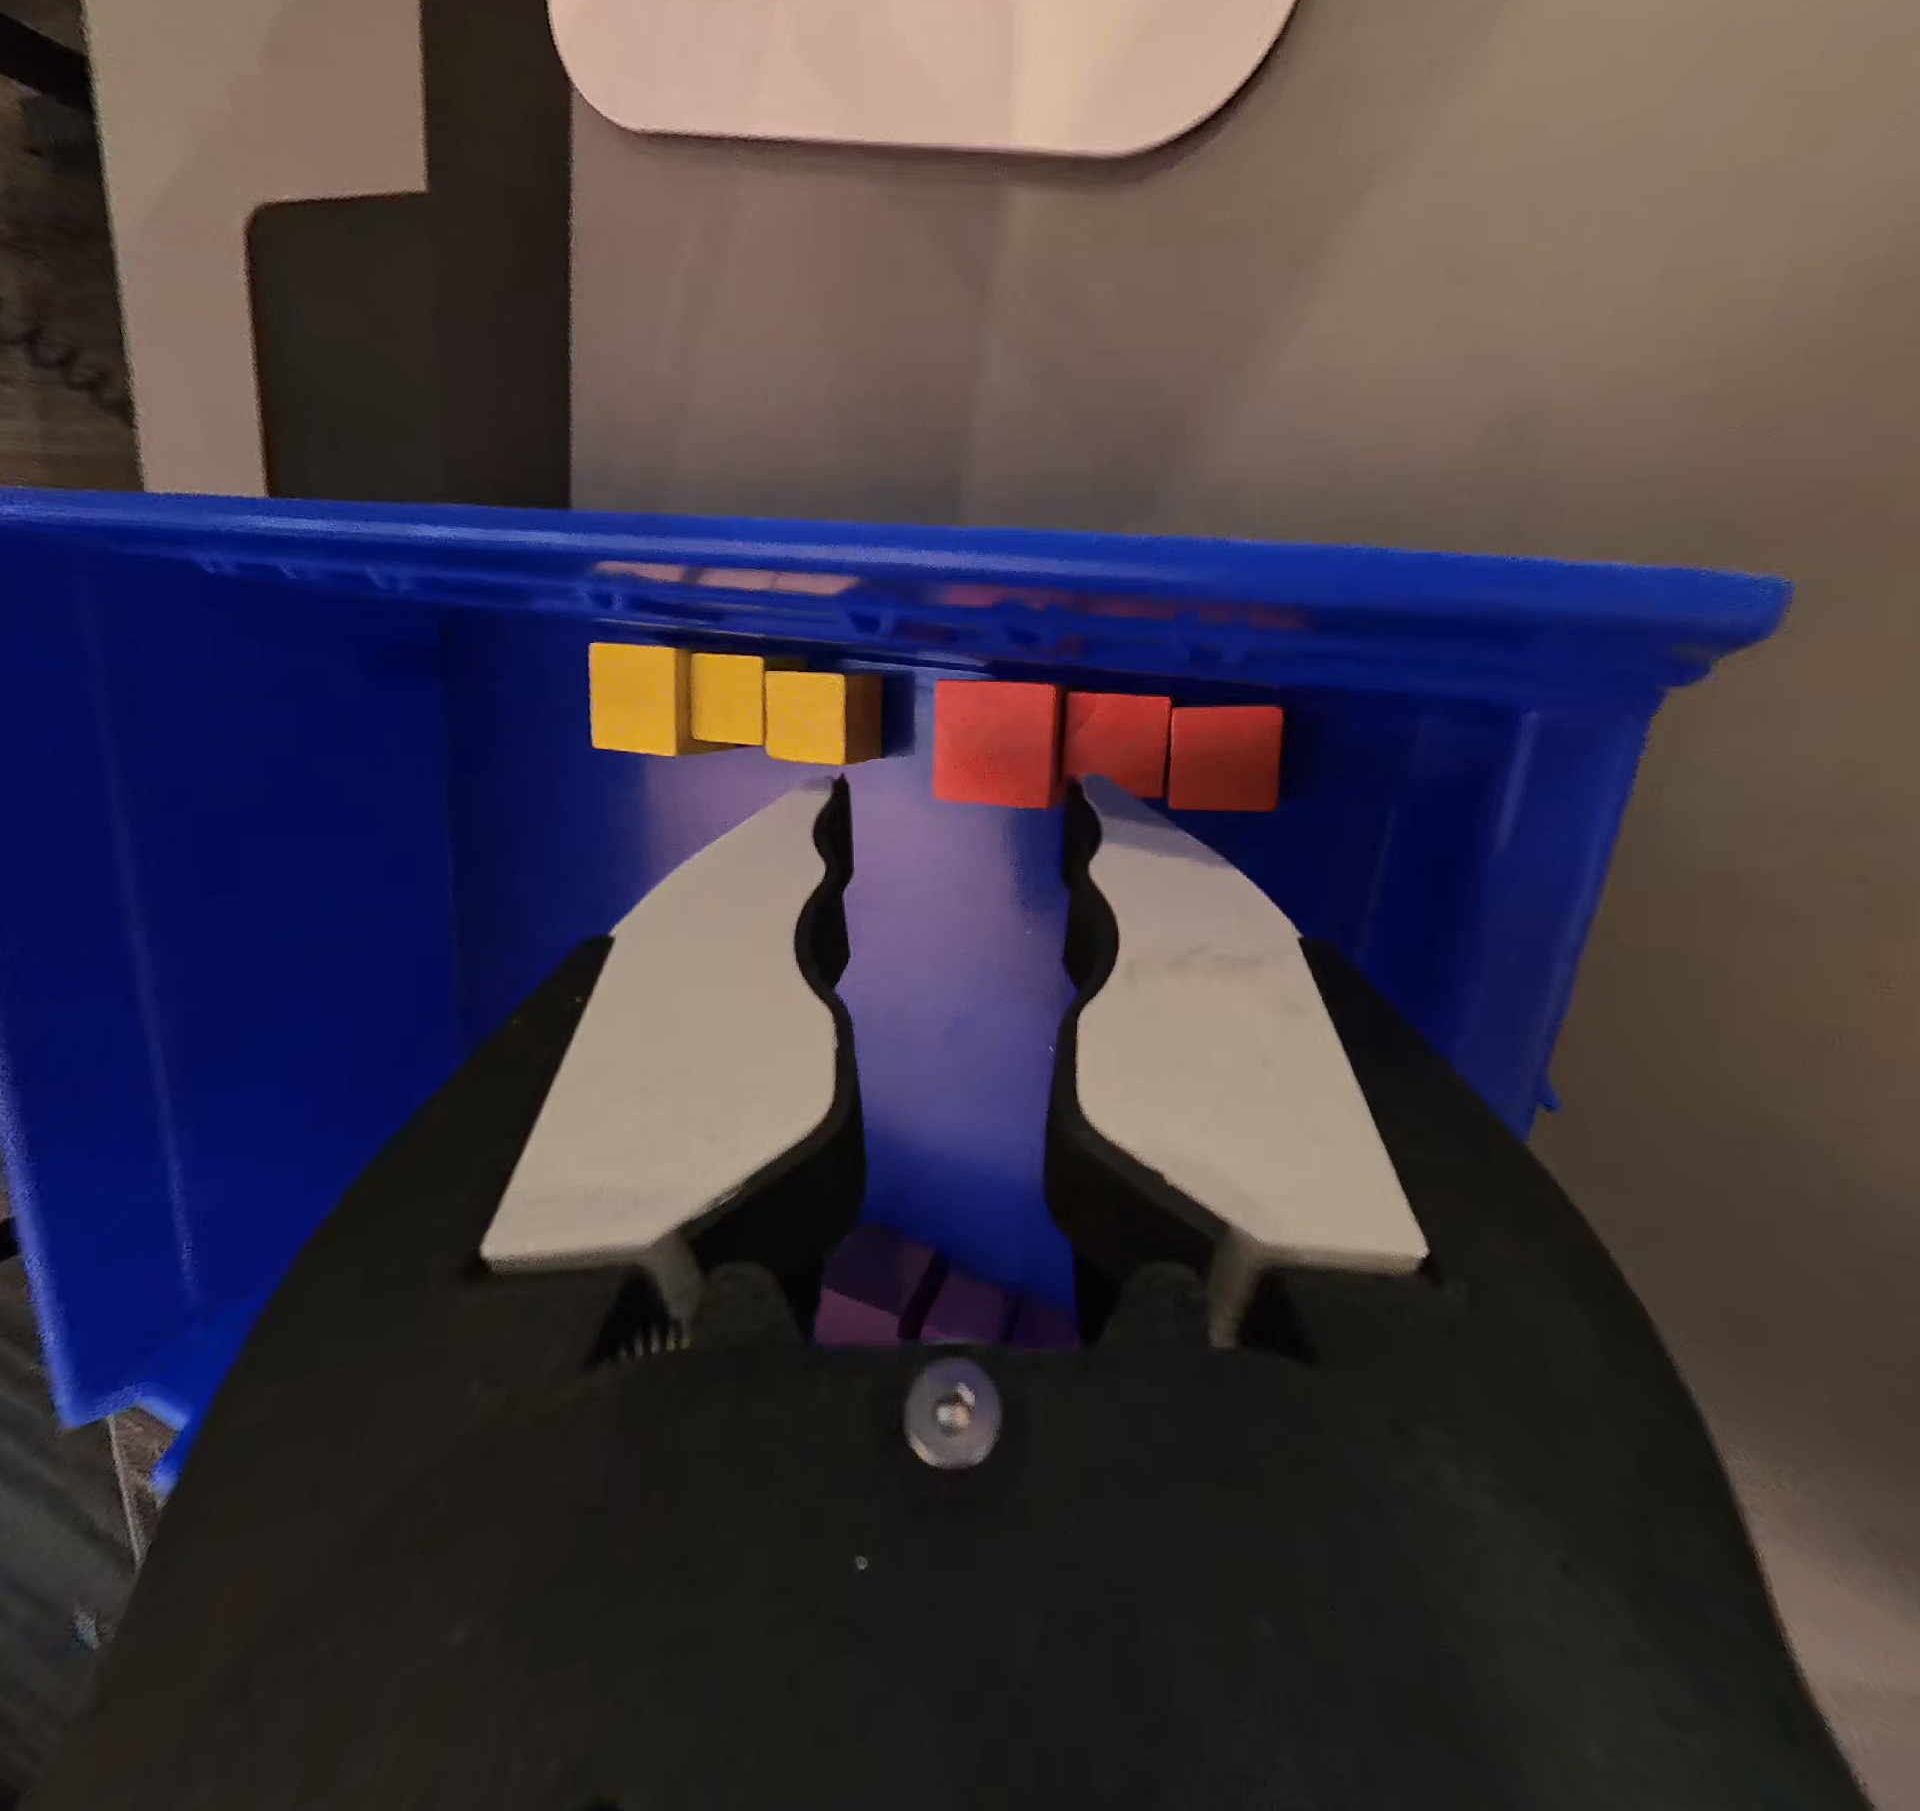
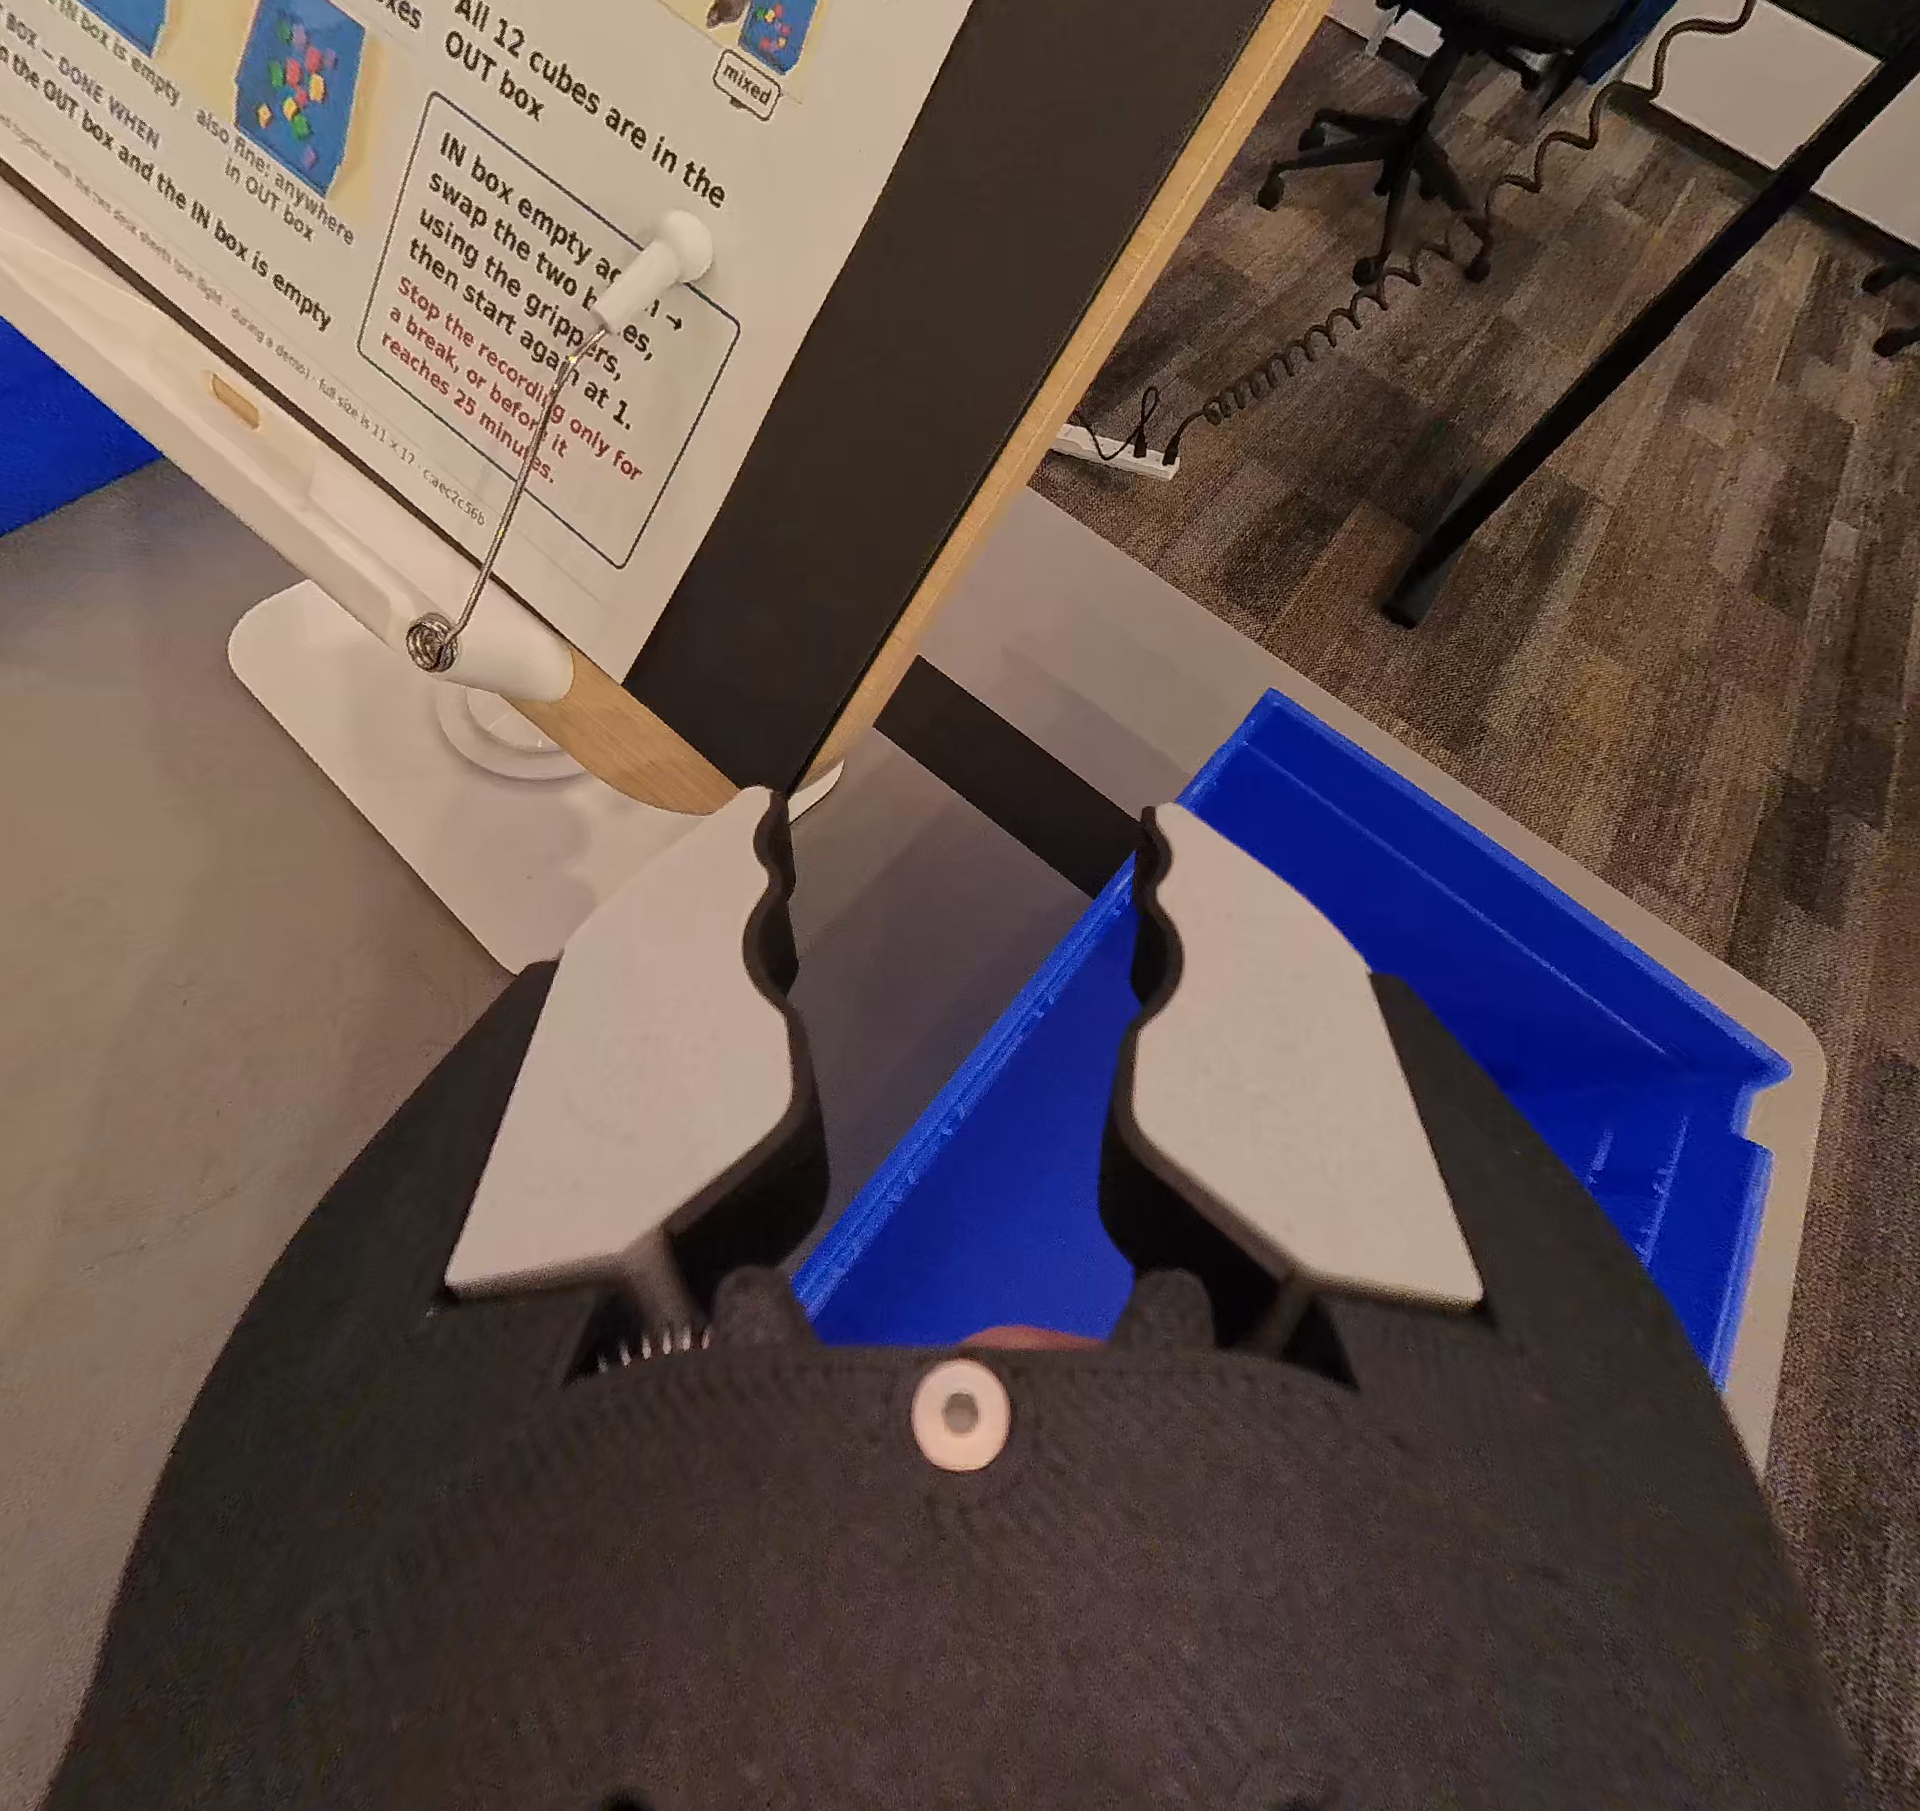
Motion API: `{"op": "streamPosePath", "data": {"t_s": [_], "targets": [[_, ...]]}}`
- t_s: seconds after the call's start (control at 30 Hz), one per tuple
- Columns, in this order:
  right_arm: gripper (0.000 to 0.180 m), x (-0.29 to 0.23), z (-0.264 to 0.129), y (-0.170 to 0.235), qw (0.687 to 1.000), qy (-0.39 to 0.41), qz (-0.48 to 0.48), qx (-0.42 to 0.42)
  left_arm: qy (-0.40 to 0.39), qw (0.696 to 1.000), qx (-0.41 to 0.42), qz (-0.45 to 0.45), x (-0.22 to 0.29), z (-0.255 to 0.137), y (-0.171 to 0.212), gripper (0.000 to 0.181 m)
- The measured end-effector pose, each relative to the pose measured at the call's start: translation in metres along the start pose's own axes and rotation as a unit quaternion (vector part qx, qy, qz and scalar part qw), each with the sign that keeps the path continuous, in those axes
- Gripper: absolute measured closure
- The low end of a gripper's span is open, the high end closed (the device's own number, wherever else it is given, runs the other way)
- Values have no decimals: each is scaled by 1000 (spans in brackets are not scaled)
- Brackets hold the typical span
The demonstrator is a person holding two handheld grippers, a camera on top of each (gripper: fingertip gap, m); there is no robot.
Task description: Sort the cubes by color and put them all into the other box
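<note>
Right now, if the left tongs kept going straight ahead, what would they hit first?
Probably the blue box's floor or far wall, through the gap between the yellow cubes and the red cubes. The open left tongs point there; the red cubes sit closest, though depth is unclear.

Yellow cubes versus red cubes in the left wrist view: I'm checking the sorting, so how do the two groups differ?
The yellow cubes sit left of the left gripper; the red cubes sit to its right. The yellow cubes look a bit smaller and higher in the picture than the red cubes. The yellow row is uneven, its middle cube set back; so is the red row's. Both are groups of three along the far wall of the blue box, with a gap between them.
</note>
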State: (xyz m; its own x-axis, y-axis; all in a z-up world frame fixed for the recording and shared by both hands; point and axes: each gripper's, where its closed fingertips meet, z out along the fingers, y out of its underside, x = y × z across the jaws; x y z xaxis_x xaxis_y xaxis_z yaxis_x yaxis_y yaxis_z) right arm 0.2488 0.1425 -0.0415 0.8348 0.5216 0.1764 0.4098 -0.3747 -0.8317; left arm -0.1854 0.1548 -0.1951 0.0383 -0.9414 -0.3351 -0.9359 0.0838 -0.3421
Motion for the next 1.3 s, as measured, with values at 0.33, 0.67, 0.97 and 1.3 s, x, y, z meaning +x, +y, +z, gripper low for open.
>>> {"op": "streamPosePath", "data": {"t_s": [0.33,0.67,0.97,1.3], "targets": [[116,-6,5,-2,1000,-12,-7,2,32,999,6,-23,1,18,9,148],[117,-10,6,-3,1000,-15,-15,3,25,999,1,-31,-6,24,17,156],[117,-12,8,-3,1000,-18,-17,3,17,1000,6,2,-6,24,6,147],[117,-17,14,-2,999,-25,-27,-4,12,1000,-12,8,-7,27,11,146]]}}
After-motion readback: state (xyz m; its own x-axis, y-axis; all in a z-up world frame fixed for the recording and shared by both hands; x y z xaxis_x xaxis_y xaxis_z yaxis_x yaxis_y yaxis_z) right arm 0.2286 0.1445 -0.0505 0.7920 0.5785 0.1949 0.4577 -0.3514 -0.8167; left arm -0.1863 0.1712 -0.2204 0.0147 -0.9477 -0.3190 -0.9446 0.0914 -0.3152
